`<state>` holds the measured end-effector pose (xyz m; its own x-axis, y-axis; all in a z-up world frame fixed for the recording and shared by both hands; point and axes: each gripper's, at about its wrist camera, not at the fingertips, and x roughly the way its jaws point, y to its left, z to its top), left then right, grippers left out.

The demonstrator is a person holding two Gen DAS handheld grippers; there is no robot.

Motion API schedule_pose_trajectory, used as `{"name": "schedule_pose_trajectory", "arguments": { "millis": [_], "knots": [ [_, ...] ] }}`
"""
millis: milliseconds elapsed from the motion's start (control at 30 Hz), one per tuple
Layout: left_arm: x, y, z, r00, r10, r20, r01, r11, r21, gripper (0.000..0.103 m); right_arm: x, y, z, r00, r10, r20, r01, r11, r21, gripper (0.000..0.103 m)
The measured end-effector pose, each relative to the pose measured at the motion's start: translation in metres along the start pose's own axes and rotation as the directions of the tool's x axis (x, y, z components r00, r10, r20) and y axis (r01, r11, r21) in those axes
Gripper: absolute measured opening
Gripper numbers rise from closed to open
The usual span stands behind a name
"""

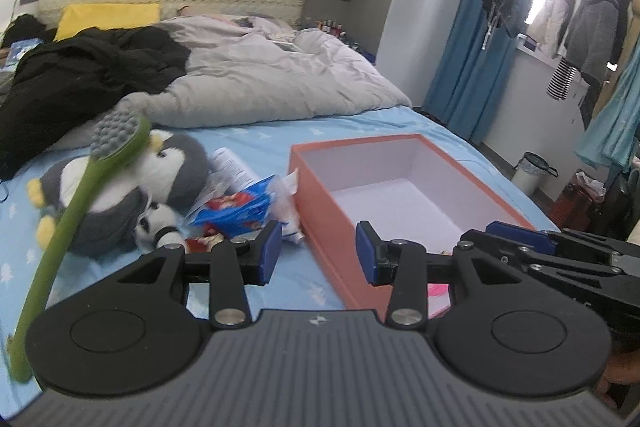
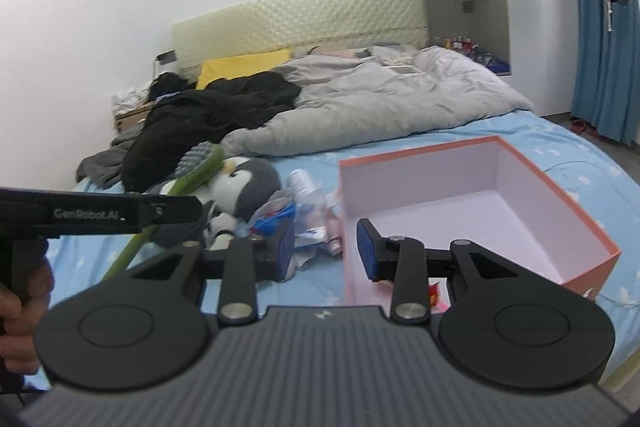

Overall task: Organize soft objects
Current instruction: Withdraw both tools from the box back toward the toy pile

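Both grippers hover with jaws part-open and nothing between them: the left gripper (image 1: 316, 253) at lower centre, the right gripper (image 2: 324, 251) likewise. Beyond the left's fingers, up and to the left, the plush penguin (image 1: 128, 187) lies on the blue sheet (image 1: 248, 139), body running left to right; the orange box (image 1: 320, 195) sits open just right. The left hand looks nearer the toy.

Orange box (image 1: 320, 203), grey-and-white penguin plush (image 1: 160, 179), star-patterned blue sheet (image 1: 256, 143).
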<state>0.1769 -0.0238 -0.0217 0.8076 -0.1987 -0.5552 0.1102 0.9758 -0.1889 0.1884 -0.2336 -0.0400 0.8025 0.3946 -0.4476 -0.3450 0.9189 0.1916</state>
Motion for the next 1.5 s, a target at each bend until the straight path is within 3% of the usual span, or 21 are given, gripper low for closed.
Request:
{"name": "schedule_pose_trajectory", "arguments": {
  "millis": [533, 933, 1200, 1333, 1500],
  "knots": [
    [-0.022, 0.033, -0.038, 0.998, 0.056, -0.020, -0.057, 0.998, -0.021, 0.047, -0.002, 0.040, -0.035, 0.997, 0.053, -0.060, -0.055, 0.998, -0.040, 0.037],
    [-0.044, 0.077, -0.076, 0.994, 0.093, -0.064, -0.100, 0.987, -0.128, 0.047, -0.003, 0.057, -0.058, 0.991, 0.068, -0.119, -0.075, 0.996, -0.052, 0.037],
    [-0.042, 0.098, -0.098, 0.989, 0.115, -0.092, -0.129, 0.978, -0.163, 0.047, 0.009, 0.069, -0.073, 0.983, 0.098, -0.157, -0.108, 0.992, -0.057, 0.037],
    [-0.033, 0.110, -0.101, 0.986, 0.148, -0.078, -0.161, 0.969, -0.187, 0.055, 0.021, 0.070, -0.077, 0.981, 0.098, -0.166, -0.109, 0.992, -0.061, 0.037],
    [-0.010, 0.130, -0.097, 0.981, 0.170, -0.091, -0.185, 0.961, -0.205, 0.056, 0.042, 0.073, -0.082, 0.979, 0.099, -0.178, -0.113, 0.991, -0.070, 0.037]
  ]
}}
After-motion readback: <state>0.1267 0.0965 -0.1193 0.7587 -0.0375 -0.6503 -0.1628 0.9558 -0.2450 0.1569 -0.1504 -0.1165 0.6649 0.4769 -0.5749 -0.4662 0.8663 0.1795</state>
